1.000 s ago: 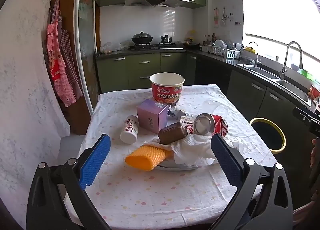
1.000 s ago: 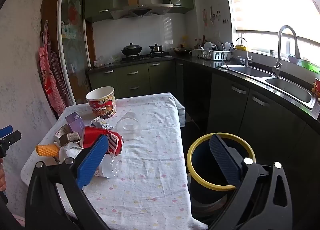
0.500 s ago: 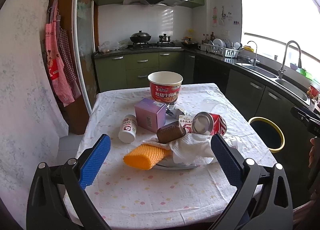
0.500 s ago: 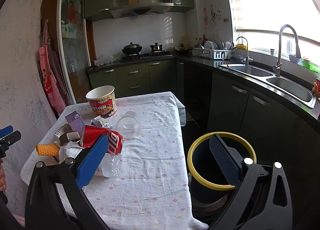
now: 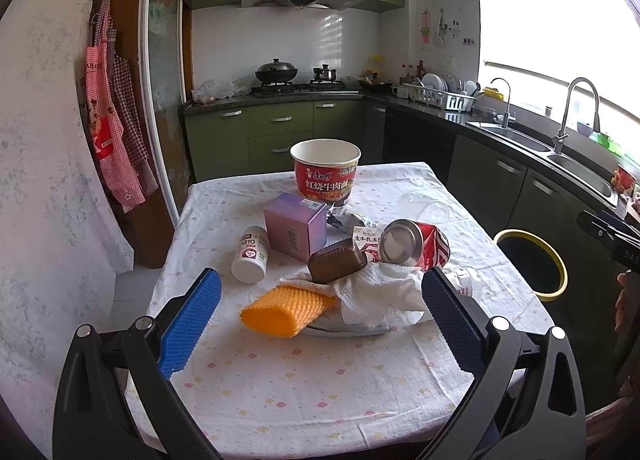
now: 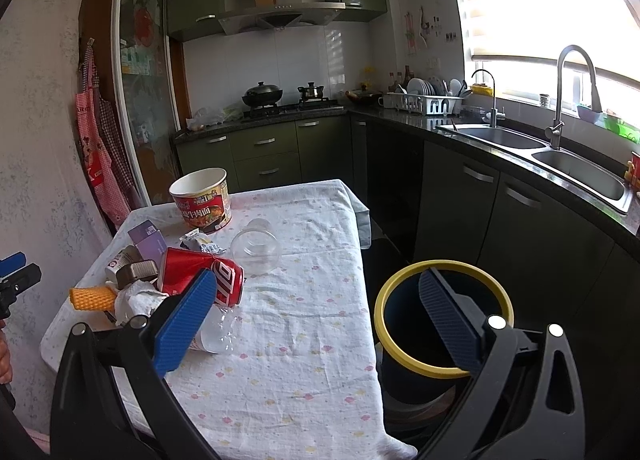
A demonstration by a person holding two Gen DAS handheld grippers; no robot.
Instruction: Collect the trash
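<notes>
Nothing grabbed yet, looks like the approach step. Both the left claw (image 5: 320, 324) and right claw (image 6: 316, 316) are spread wide, empty. Trash pile, can (image 5: 416, 246) and all, sits mid-tabletop (image 5: 280, 388); bin (image 6: 444, 316) is beside it. Next: reach in, clamp one piece.

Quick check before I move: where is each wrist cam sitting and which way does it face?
Left wrist: at the table's near end, facing the trash pile and stove; open left gripper shows, right gripper at far right.
Right wrist: at the table's right side, facing the bin; open right gripper shows.
Shared: red can, noodle cup, bin.
</notes>
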